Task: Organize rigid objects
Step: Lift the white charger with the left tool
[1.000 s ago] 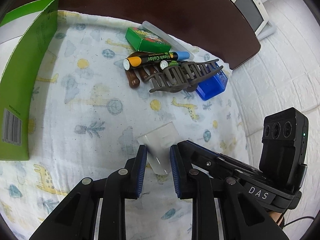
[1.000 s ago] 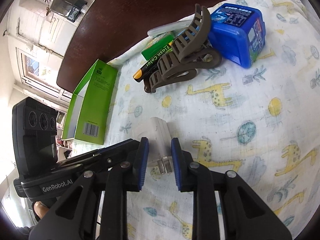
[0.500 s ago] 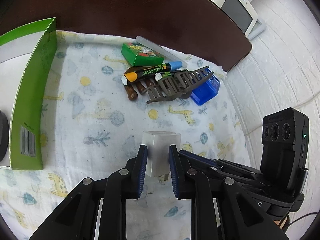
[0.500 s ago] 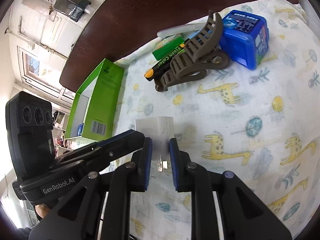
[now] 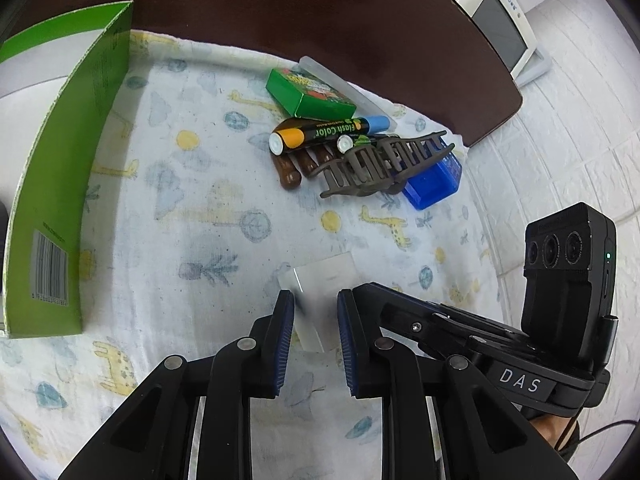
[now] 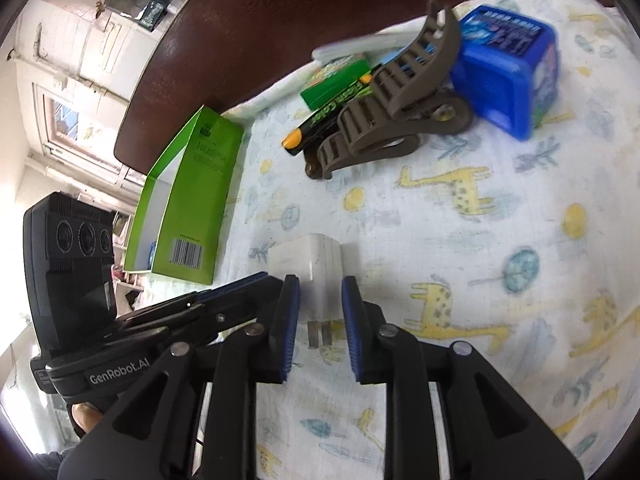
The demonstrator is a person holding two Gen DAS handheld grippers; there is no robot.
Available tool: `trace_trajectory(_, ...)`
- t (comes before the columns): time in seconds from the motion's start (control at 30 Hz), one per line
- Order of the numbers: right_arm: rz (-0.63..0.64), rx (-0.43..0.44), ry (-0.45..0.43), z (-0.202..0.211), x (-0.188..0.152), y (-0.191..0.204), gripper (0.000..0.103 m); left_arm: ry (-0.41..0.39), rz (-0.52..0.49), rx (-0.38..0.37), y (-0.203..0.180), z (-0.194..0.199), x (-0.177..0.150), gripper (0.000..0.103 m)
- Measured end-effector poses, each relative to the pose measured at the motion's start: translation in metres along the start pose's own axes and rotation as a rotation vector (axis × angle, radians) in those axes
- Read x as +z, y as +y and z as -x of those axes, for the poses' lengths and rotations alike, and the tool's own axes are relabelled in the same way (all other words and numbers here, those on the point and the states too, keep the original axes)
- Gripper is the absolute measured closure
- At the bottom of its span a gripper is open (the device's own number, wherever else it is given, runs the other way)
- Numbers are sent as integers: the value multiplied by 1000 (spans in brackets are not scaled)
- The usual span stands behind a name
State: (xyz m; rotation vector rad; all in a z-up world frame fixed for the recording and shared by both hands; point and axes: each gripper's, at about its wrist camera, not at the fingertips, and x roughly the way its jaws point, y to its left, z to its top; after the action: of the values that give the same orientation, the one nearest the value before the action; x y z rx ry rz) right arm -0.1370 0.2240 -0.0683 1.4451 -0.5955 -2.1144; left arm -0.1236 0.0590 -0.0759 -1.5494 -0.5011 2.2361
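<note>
Giraffe-print cloth [image 5: 192,216] over dark worktop [image 5: 360,20]. White charger [image 5: 324,280] sits between both claws, prongs toward right claw [image 6: 320,320]. Left claw [image 5: 310,332] has tightened since a second ago and is clenched on the charger body. Right claw's jaws opening, pads seemingly just clear. Reads as a handover to the left. Open green box [image 5: 72,200] ahead-left of left claw, the likely destination. Hair clip [image 5: 380,164] straight ahead.

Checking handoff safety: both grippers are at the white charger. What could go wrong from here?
1. The right gripper is opening its jaws around the charger; whether the left gripper holds it firmly is unclear, so it may tip or drop.
2. Both grippers crowd one small body and could knock each other.
3. The prongs sit between the right pads and could snag.
</note>
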Motion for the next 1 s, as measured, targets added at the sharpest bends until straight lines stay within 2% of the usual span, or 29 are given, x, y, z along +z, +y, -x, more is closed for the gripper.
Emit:
trace_trajectory(0.1, -10, 18, 13, -2, 2, 0, 84, 1, -40, 18, -6, 1, -1, 84)
trace_trajectory(0.23, 42, -41, 0, 2, -1, 15, 85, -27, -76, 34, -12, 11, 0, 84)
trace_trajectory(0.4, 47, 9, -16, 11, 1, 27, 85, -131, -126, 31, -22, 44, 9, 84)
trace_trajectory(0.43, 55, 14, -14, 10, 1, 31, 84, -151, -136, 11, -23, 52, 11, 84)
trace_trajectory(0.47, 66, 19, -19, 10, 0, 37, 85, -146, -143, -52, -24, 57, 13, 84)
trace_trajectory(0.5, 71, 21, -23, 10, 1, 41, 87, -111, -142, -131, -25, 58, 14, 84)
trace_trajectory(0.53, 69, 67, -24, 8, 1, 44, 94, -114, -136, -152, -26, 61, 14, 84)
trace_trajectory(0.57, 66, 142, -7, 4, 2, 50, 98, -131, -152, -116, -28, 64, 13, 84)
trace_trajectory(0.6, 98, 126, -5, -2, 1, 65, 97, -150, -171, -80, -31, 65, 13, 84)
trace_trajectory(0.67, 132, 17, -20, -4, 0, 73, 95, -161, -166, -43, -22, 67, 12, 84)
trace_trajectory(0.7, 126, -6, -25, -4, 1, 70, 95, -165, -148, -31, -15, 69, 12, 84)
trace_trajectory(0.8, 80, -53, -42, -3, 5, 54, 95, -196, -75, 89, 10, 72, 14, 84)
trace_trajectory(0.83, 78, -70, -46, -3, 7, 50, 95, -187, -54, 98, 16, 71, 13, 84)
trace_trajectory(0.9, 86, -79, -53, -4, 13, 48, 95, -164, -15, 68, 26, 67, 12, 84)
trace_trajectory(1.0, 79, -75, -65, -5, 25, 46, 94, -150, 13, 86, 31, 59, 11, 84)
